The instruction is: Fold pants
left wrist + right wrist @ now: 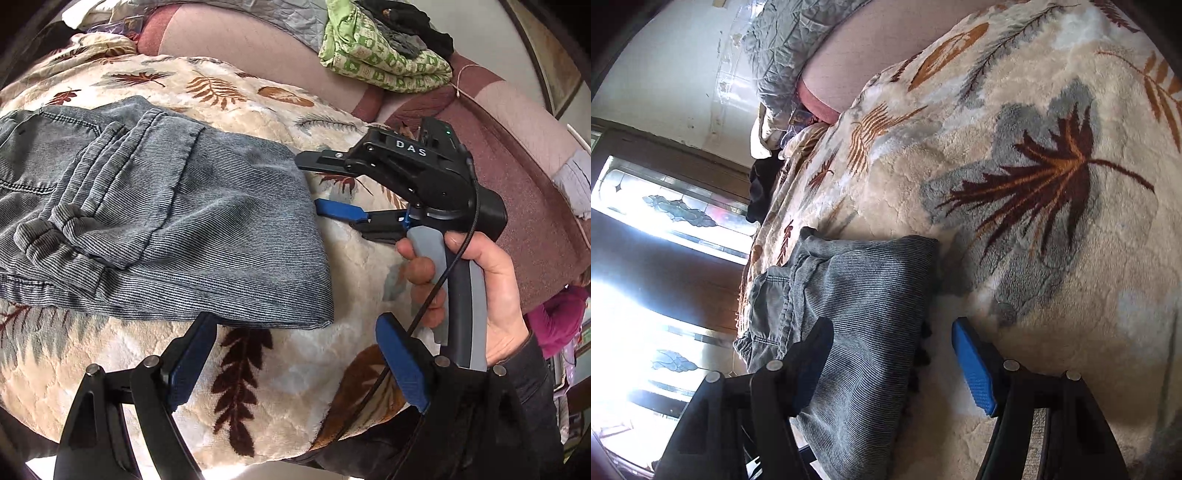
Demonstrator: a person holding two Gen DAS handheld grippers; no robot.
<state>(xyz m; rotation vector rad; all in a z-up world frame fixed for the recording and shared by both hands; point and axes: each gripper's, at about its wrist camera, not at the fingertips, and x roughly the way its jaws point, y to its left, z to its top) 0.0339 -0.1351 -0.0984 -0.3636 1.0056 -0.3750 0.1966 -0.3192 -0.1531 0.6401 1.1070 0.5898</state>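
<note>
The pants (155, 206) are blue-grey w/ thin stripes. They lie folded in a thick bundle on the blanket (288, 354), which is cream w/ brown, orange & grey leaves. The stretchy waist part is bunched up at the far-left side in the left view. One hem edge of the pants runs along the near side.

The left hand-held gripper (295, 354) hangs just over that hem edge. Its two blue pads are spread wide apart & hold nothing. One finger (192, 354) is right by the hem; can't tell if it touches.

The right hand-held gripper (332, 184) comes in from the right side, held by a hand (476, 284). Its fingers are spread too, one black one up top, one blue one low, both just beside the pants' edge. In the right view the same gripper (890, 373) sits w/ one finger over the pants (857, 332) & the blue finger (975, 369) over the blanket (1052, 295). Nothing is pinched.

Further back lies a pink bed cover (258, 40). On it sits a green & white cloth (384, 55) w/ dark clothes (406, 26) on top.
</note>
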